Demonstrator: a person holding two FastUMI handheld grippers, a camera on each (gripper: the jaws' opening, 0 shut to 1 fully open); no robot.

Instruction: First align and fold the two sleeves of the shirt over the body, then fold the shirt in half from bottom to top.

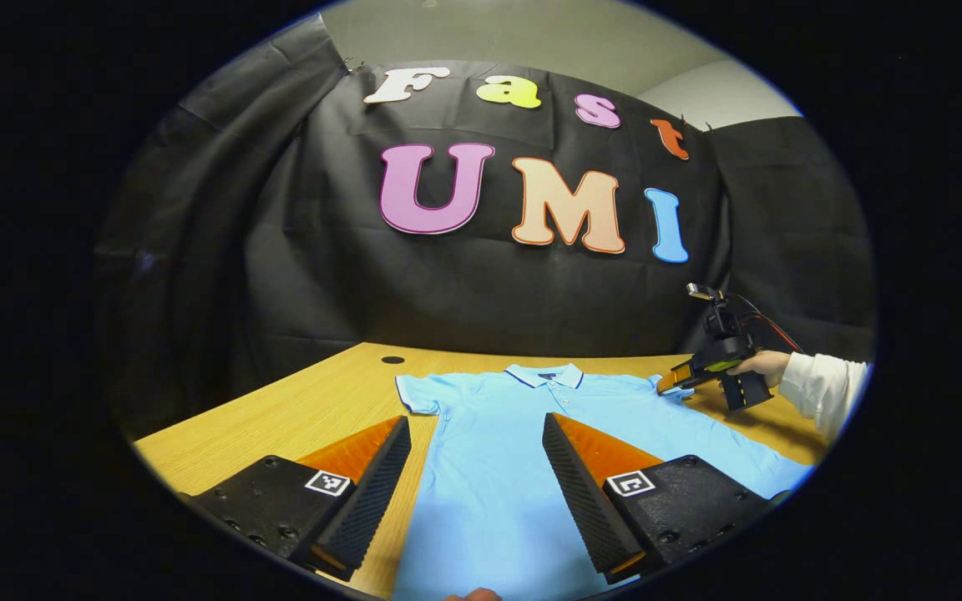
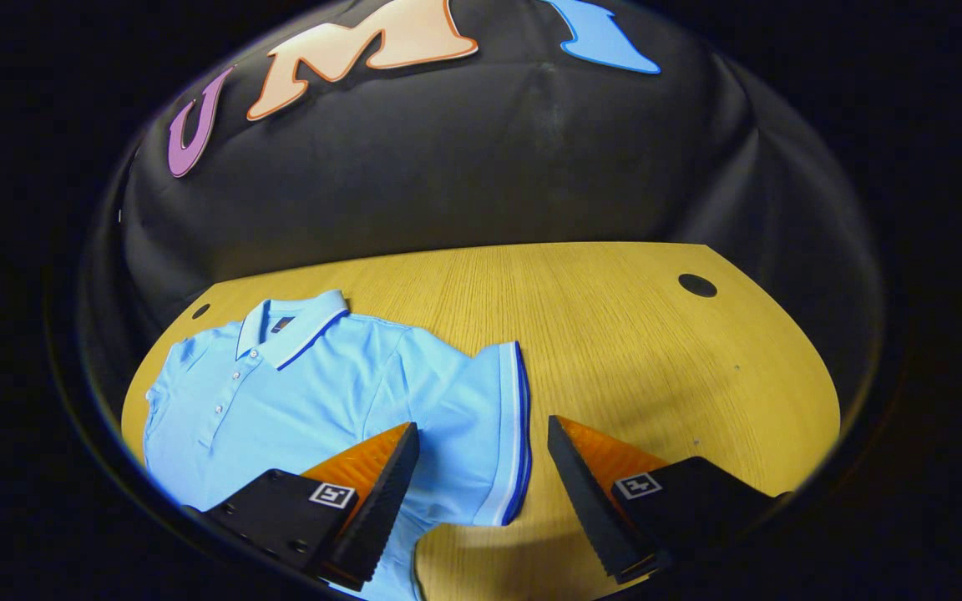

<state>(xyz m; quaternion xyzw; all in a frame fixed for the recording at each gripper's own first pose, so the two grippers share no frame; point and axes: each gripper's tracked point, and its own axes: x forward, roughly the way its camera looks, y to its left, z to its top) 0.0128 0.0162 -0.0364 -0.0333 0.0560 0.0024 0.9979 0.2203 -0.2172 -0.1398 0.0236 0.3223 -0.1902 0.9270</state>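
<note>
A light blue shirt [image 1: 498, 434] lies flat on the wooden table [image 1: 314, 401], front side up, collar [image 1: 544, 375] toward the black wall; its buttons run down from the collar. In the left gripper view, the left gripper [image 1: 474, 467] hangs over the shirt's lower body with its fingers wide apart and nothing between them; far off, the right gripper [image 1: 681, 377] sits by the shirt's other sleeve, held by a hand [image 1: 761, 365] in a white sleeve [image 1: 823, 388]. In the right gripper view, the right gripper [image 2: 481, 472] is wide open too; the striped edge of the sleeve [image 2: 481, 417] lies between its fingers, and neither finger pinches it.
</note>
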